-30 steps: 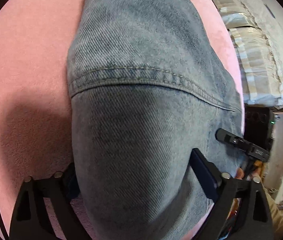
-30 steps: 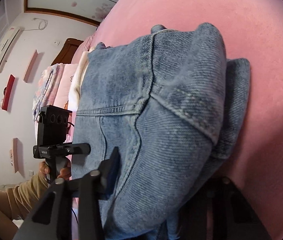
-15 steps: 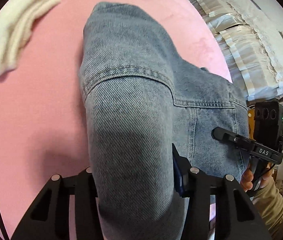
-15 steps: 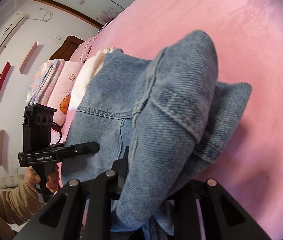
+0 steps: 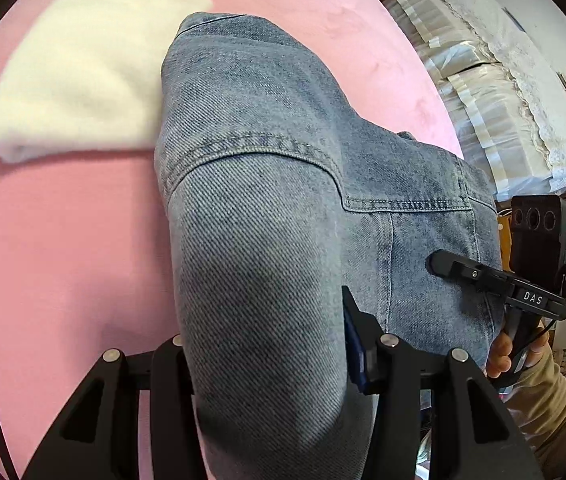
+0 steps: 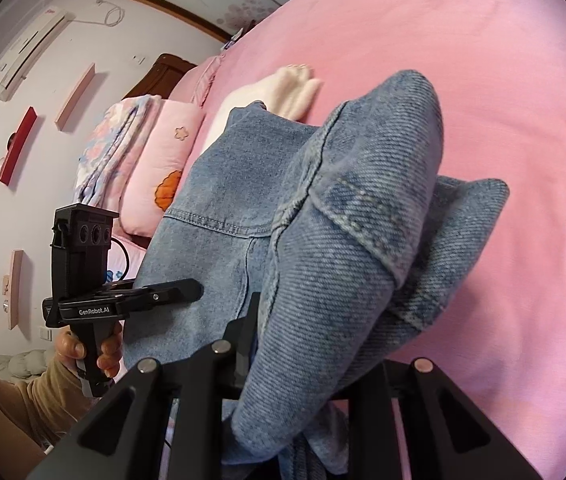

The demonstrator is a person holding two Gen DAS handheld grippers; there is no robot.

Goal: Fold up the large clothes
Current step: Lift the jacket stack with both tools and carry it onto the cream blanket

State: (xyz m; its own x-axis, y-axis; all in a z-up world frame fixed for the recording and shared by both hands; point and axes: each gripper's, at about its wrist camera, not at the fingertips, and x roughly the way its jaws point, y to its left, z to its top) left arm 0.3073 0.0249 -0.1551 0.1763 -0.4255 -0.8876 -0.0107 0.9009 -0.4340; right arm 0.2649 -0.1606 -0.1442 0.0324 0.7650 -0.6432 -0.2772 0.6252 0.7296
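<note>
The denim jacket (image 5: pixel 267 240) is already bunched into folds and hangs above the pink bed (image 5: pixel 63 240), each side pinched by the left hand-held gripper (image 5: pixel 267 364) and right hand-held gripper (image 6: pixel 315 364), so laying it flat remains, I think

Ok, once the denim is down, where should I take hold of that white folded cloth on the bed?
Take the white folded cloth by its thick near edge, the rounded fold casting a shadow on the pink bed. Come in low from the bare side, on the left in the left wrist view. Its other end is hidden behind the denim. The layers probably meet at that fold.
</note>
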